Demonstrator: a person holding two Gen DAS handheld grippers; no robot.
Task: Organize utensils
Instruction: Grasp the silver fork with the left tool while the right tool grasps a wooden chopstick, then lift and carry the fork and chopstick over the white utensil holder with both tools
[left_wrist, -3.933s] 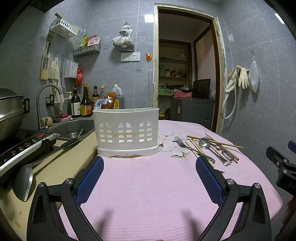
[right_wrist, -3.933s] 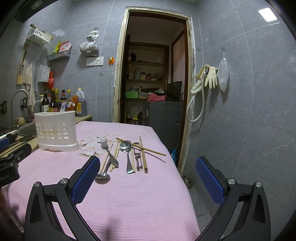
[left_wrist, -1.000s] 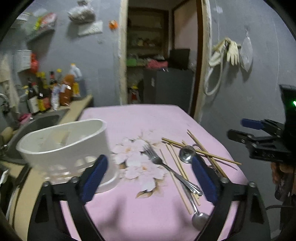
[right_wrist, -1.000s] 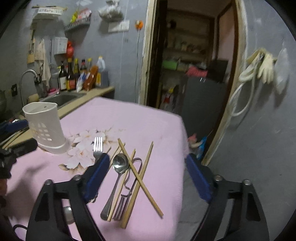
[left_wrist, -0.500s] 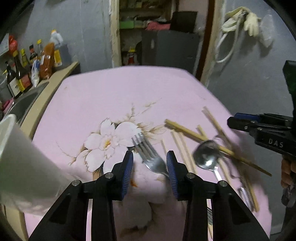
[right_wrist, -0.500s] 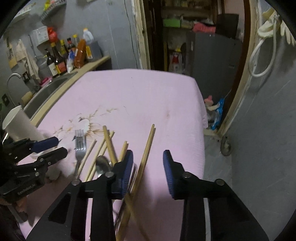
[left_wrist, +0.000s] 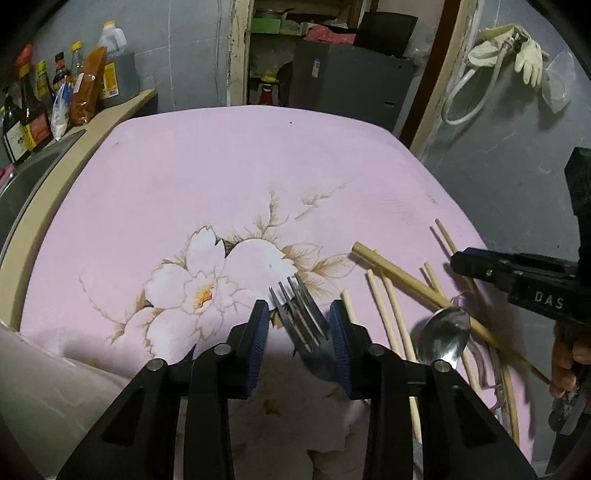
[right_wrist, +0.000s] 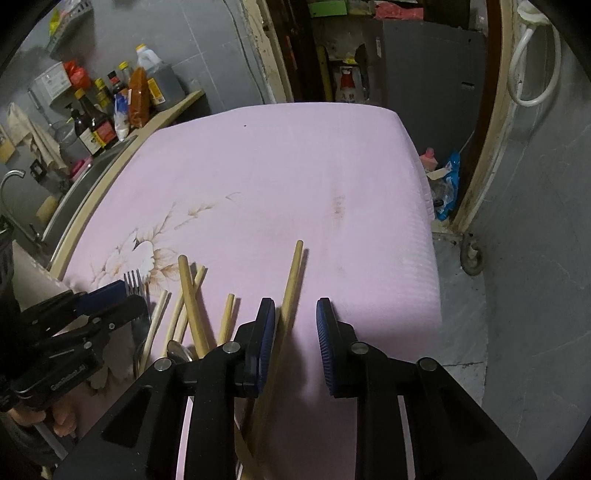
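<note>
On the pink flowered cloth (left_wrist: 221, 166) lies a steel fork (left_wrist: 291, 295). My left gripper (left_wrist: 297, 314) hangs over it with its jaws closing. The tines sit between the blue pads, close to the right pad, with a gap at the left one. A spoon (left_wrist: 445, 334) and several wooden chopsticks (left_wrist: 399, 273) lie to the right. My right gripper (right_wrist: 295, 306) is closing around one chopstick (right_wrist: 293, 266), which runs beside the left pad with clear space at the right pad. The white utensil holder (left_wrist: 37, 387) shows at the lower left.
Sauce bottles (left_wrist: 33, 110) stand on the counter at the far left, beside a sink (right_wrist: 74, 192). The cloth's right edge (right_wrist: 424, 221) drops to the floor by a doorway. A hand holds the right gripper's black frame (left_wrist: 524, 280) above the chopsticks.
Both grippers came down toward the table, tipped further downward, and narrowed their jaws. The fork now sits between the left pads and a chopstick between the right pads.
</note>
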